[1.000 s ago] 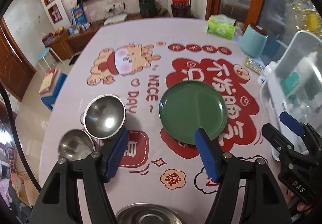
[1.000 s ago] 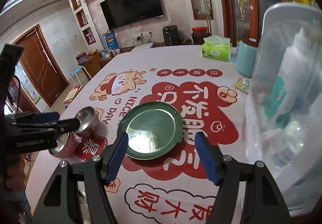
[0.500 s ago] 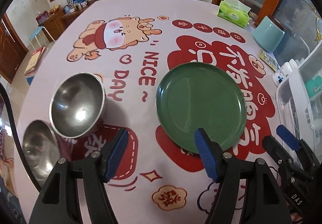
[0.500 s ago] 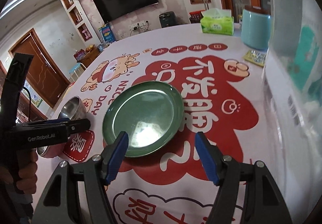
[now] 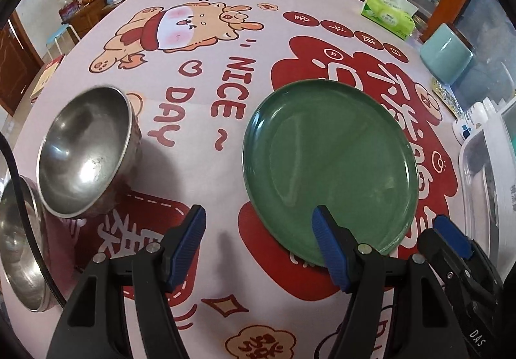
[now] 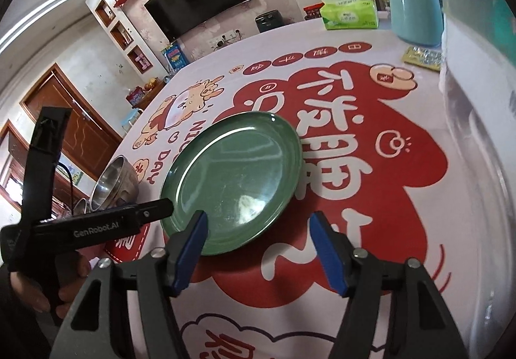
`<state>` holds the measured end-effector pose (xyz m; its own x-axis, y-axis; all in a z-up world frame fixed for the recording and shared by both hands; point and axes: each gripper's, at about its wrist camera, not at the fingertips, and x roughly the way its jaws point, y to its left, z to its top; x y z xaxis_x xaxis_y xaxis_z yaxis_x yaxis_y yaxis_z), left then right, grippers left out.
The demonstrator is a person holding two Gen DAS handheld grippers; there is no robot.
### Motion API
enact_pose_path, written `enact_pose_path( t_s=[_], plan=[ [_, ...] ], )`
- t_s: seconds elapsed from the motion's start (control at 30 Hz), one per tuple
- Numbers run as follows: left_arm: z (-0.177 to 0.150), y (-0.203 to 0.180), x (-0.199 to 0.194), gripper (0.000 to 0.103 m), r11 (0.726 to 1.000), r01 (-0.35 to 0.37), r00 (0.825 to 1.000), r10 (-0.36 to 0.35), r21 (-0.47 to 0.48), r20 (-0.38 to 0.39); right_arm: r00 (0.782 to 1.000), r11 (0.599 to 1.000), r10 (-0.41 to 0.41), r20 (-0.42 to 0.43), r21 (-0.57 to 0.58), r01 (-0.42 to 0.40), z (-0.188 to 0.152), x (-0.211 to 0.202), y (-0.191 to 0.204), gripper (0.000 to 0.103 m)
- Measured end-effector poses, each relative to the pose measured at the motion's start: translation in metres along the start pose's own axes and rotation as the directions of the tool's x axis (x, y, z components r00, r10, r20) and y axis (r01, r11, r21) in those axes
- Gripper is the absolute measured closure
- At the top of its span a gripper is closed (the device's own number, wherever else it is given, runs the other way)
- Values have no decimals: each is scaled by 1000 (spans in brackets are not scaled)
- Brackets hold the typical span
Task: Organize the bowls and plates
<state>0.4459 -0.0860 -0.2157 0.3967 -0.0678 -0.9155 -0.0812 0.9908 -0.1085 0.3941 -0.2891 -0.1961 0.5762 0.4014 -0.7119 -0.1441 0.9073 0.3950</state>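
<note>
Nothing sorted yet: L to R, two steel bowls (image 5: 80, 155) loose on table (image 5: 206, 75), left gripper (image 5: 258, 243) empty w/ jaws apart, plate (image 5: 329, 168) flat mid-table, right gripper (image 6: 258, 249) just narrowing on nothing.

green plate (image 5: 329, 165), silver bowl (image 5: 84, 152), red-and-pink cartoon tablecloth (image 5: 206, 46)

"NICE DAY~" stands in red letters on the pink cartoon-printed tablecloth (image 5: 206, 107), "GenRobot.AI" on the black left tongs (image 6: 96, 225), and "DAS" on the black right tongs (image 5: 477, 338).
</note>
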Motion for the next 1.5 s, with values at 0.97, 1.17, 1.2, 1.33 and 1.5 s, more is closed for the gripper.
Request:
enact_pose_path(
  t_s=[0.97, 1.17, 1.2, 1.33, 1.5],
  plan=[
    [-2, 6, 19, 71, 996, 79, 997, -78, -45, 29, 999, 999, 30, -21, 35, -30, -10, 33, -6, 78],
    [-3, 1, 19, 78, 996, 90, 996, -90, -26, 27, 999, 999, 28, -22, 33, -27, -8, 33, -7, 79],
    [-3, 0, 18, 79, 996, 90, 996, -90, -26, 28, 999, 999, 30, -23, 33, -29, -8, 33, -8, 79],
    [-3, -2, 18, 79, 997, 74, 997, -74, -4, 20, 999, 999, 31, -28, 29, -30, -8, 32, -9, 80],
    [-7, -6, 16, 79, 997, 73, 997, -73, 16, -2, 999, 1000, 17, -37, 22, -16, -10, 27, -11, 80]
  ],
)
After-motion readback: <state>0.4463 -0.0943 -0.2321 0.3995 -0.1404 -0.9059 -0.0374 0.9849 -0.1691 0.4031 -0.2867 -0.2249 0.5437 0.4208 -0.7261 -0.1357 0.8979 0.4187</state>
